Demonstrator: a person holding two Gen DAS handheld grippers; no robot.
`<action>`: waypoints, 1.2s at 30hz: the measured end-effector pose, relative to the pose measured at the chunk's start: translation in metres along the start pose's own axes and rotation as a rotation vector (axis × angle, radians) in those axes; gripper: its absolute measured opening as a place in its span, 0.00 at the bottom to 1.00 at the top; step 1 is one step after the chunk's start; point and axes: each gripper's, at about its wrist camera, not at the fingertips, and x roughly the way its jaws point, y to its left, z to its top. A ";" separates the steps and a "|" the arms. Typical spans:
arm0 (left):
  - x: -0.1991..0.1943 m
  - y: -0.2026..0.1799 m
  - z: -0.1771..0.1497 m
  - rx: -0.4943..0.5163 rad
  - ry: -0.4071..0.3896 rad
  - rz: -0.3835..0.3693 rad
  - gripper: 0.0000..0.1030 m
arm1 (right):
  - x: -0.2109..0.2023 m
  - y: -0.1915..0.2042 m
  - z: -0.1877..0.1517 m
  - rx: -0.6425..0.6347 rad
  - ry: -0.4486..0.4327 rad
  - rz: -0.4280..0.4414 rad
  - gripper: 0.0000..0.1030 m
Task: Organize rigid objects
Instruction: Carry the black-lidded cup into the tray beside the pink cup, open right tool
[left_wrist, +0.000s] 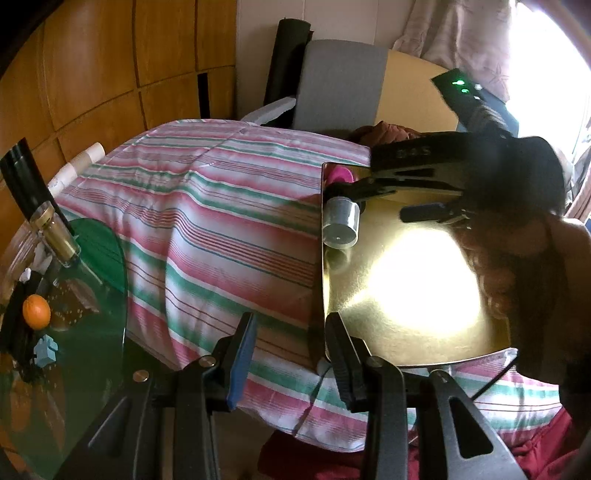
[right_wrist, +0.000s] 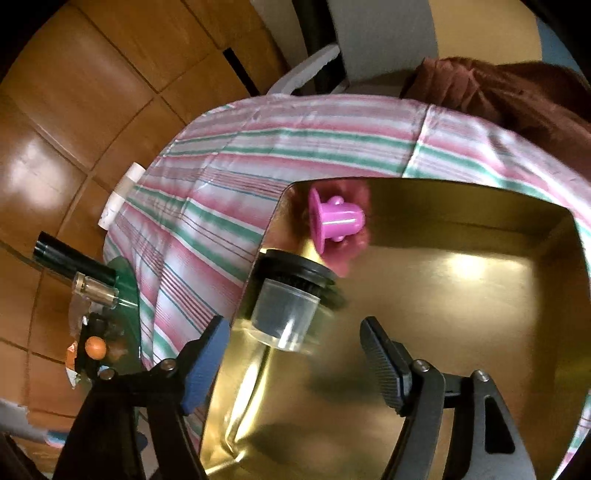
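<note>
A shiny gold tray (left_wrist: 406, 332) (right_wrist: 480, 280) lies on a striped cloth (left_wrist: 221, 221). In its far left corner sits a pink toy cup (right_wrist: 334, 219) (left_wrist: 341, 174) on its side. A clear jar with a black lid (right_wrist: 284, 314) (left_wrist: 340, 221) is by the tray's left wall, blurred in the right wrist view. My right gripper (right_wrist: 293, 328) (left_wrist: 388, 201) stands open just over the jar, its pads clear of it. My left gripper (left_wrist: 291, 350) is open at the tray's near left corner, one finger (left_wrist: 341, 354) over the tray and the blue-padded finger (left_wrist: 243, 350) over the cloth.
A green glass table (left_wrist: 99, 258) at the left carries an orange ball (left_wrist: 36, 311), a blue block (left_wrist: 45, 350) and a brass-and-black cylinder (left_wrist: 55, 236). A white tube (left_wrist: 83, 162) lies at the cloth's far left edge. Brown fabric (right_wrist: 498, 88) and a grey chair (left_wrist: 340, 85) stand behind.
</note>
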 end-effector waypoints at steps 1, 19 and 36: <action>-0.001 -0.001 0.000 0.003 -0.002 -0.001 0.37 | -0.004 -0.002 -0.002 -0.002 -0.006 -0.005 0.72; -0.026 -0.022 0.000 0.056 -0.056 -0.005 0.37 | -0.066 0.003 -0.051 -0.172 -0.186 -0.194 0.78; -0.043 -0.040 -0.001 0.106 -0.093 -0.010 0.37 | -0.116 -0.022 -0.089 -0.221 -0.300 -0.314 0.79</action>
